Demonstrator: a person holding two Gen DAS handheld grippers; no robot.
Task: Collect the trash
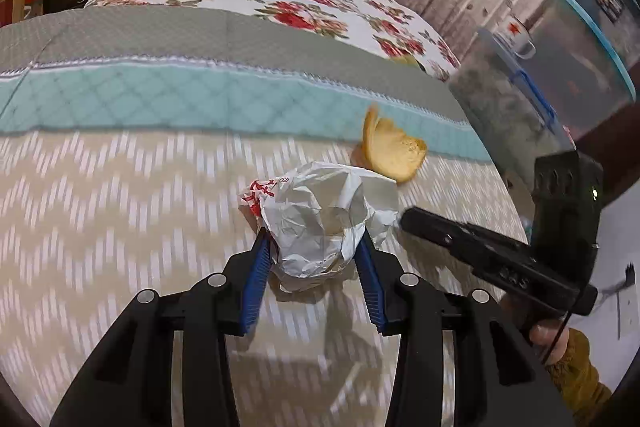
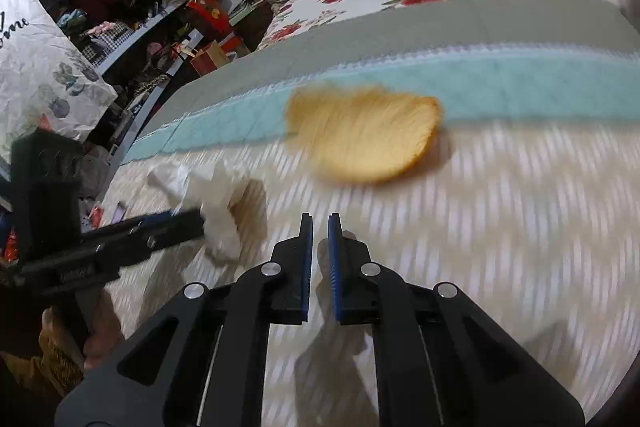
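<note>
While the crumpled wrapper (image 1: 320,223) is pinched by the left tool (image 1: 312,251), lifting is advised.
The right tool (image 2: 319,227), nearly pressed together, holds nothing; the peel (image 2: 364,135) lies at twelve o'clock on the bed (image 2: 520,227).

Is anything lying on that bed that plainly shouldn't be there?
Yes. A crumpled paper wrapper sits between the left gripper fingers, and a yellow peel lies loose on the quilt beyond it. Both are litter on bedding.
</note>
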